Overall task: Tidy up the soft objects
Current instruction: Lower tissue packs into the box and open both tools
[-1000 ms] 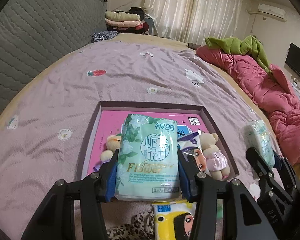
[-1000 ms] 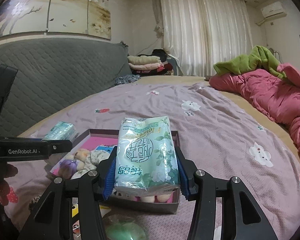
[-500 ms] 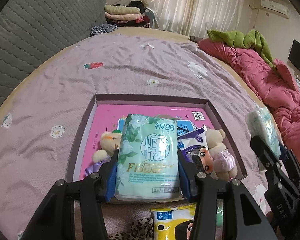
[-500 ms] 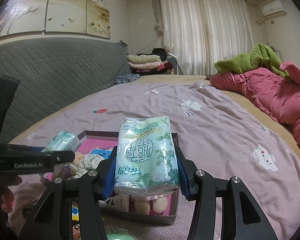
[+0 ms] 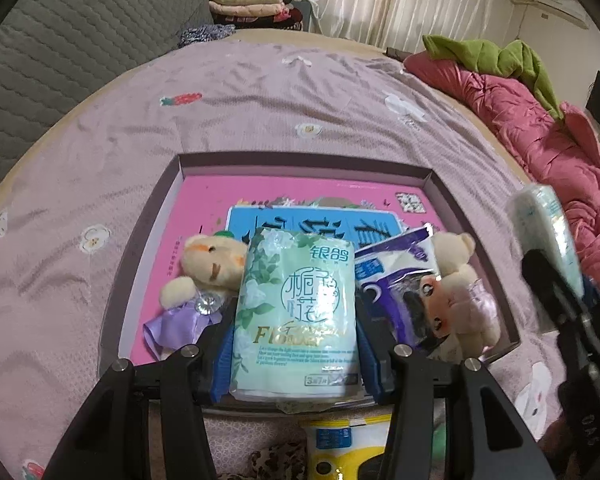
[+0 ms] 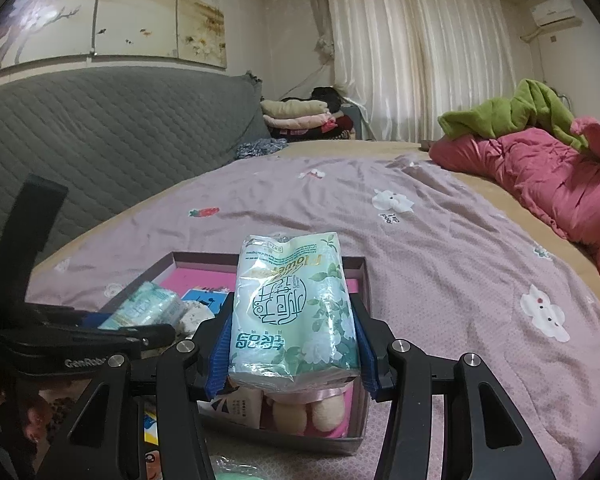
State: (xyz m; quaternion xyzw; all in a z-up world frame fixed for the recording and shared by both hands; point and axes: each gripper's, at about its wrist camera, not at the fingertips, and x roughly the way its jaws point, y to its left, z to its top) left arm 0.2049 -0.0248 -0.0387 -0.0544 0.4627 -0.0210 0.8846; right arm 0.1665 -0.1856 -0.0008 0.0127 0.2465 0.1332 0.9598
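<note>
My left gripper [image 5: 296, 334] is shut on a green tissue pack [image 5: 296, 312] and holds it over the near edge of a shallow pink-lined box [image 5: 204, 208]. In the box lie two plush bears [image 5: 208, 264] [image 5: 460, 280], a purple tissue pack [image 5: 396, 280] and a blue book [image 5: 312, 220]. My right gripper [image 6: 292, 344] is shut on a second green tissue pack [image 6: 292, 308] above the box's near right corner [image 6: 356, 436]. The right gripper and its pack also show in the left wrist view [image 5: 548, 240].
A yellow tissue pack [image 5: 348, 448] and a leopard-print item [image 5: 272, 460] lie on the purple bedsheet [image 5: 260, 92] before the box. A pink quilt [image 6: 540, 184] with a green blanket [image 6: 512, 112] lies right. A grey headboard [image 6: 100, 140] stands left. Folded clothes [image 6: 296, 116] are stacked at the back.
My left gripper has moved forward and down over the box with its pack. My right gripper has risen slightly and shifted toward the box, still holding its pack.
</note>
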